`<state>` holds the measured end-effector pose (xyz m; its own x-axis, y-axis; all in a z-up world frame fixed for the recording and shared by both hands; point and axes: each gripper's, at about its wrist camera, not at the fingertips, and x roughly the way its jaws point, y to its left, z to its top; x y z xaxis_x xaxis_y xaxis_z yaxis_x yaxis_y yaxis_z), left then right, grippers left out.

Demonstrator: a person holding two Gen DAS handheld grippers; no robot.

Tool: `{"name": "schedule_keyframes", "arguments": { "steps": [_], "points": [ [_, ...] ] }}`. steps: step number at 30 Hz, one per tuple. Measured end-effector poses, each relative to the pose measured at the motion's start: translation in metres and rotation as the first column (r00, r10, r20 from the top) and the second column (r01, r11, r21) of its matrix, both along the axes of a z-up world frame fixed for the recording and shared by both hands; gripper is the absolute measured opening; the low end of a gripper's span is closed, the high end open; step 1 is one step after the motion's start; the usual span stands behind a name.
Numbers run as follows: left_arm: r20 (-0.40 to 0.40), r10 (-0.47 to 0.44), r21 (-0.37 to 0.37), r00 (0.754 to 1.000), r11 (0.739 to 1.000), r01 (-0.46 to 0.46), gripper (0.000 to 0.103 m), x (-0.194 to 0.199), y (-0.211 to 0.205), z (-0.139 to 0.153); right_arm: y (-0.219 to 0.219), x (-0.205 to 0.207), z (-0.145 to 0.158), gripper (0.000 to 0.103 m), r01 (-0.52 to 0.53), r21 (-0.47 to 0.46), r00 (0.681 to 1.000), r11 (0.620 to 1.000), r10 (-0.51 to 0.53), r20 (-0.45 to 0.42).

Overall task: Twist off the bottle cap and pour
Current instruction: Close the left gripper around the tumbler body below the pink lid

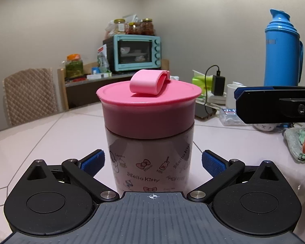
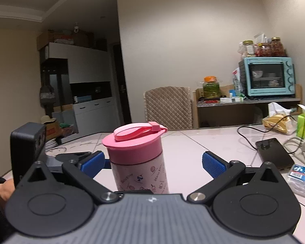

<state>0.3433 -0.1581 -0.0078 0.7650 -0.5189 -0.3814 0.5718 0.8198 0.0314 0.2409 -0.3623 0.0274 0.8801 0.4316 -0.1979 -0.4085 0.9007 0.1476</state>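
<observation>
Bottle: a pink printed bottle [image 1: 149, 158] stands upright on the white tiled table [image 1: 50, 134], with the words "Hello Kitty" on its side.
Cap: a wide pink cap [image 1: 148, 101] sits on the bottle, with a folded pink strap [image 1: 147, 82] lying on top.
Left tongs: the left tongs [image 1: 152, 162] are spread wide, one blue pad on each side of the bottle's lower body; a small gap shows on both sides, so nothing is gripped.
Right tongs: the right tongs [image 2: 152, 163] are also spread wide and empty; in the right wrist view the bottle [image 2: 140, 162] stands between the pads, nearer the left one, with clear space to the right one.
Right tongs from the left wrist view: they come in from the right edge, level with the cap and apart from it.
Background: a teal toaster oven [image 1: 137, 52] with jars on top, a blue flask [image 1: 282, 50], a black phone [image 2: 274, 156] and a woven chair back [image 1: 30, 95].
</observation>
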Motion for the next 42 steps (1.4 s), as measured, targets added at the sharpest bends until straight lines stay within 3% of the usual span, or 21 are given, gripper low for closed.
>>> {"name": "schedule_keyframes", "arguments": {
  "steps": [13,42],
  "points": [
    [-0.012,-0.004,-0.022,1.0,1.0,0.003,0.103,0.009,-0.003,-0.004,0.004,0.02,0.003,0.103,-0.086,-0.039,0.996,0.996,0.086,-0.005],
    [0.012,0.023,-0.085,1.0,0.996,-0.022,0.101,0.012,0.002,-0.003,0.006,0.031,0.001,0.103,-0.12,-0.043,0.993,0.992,0.12,-0.003]
  ]
}}
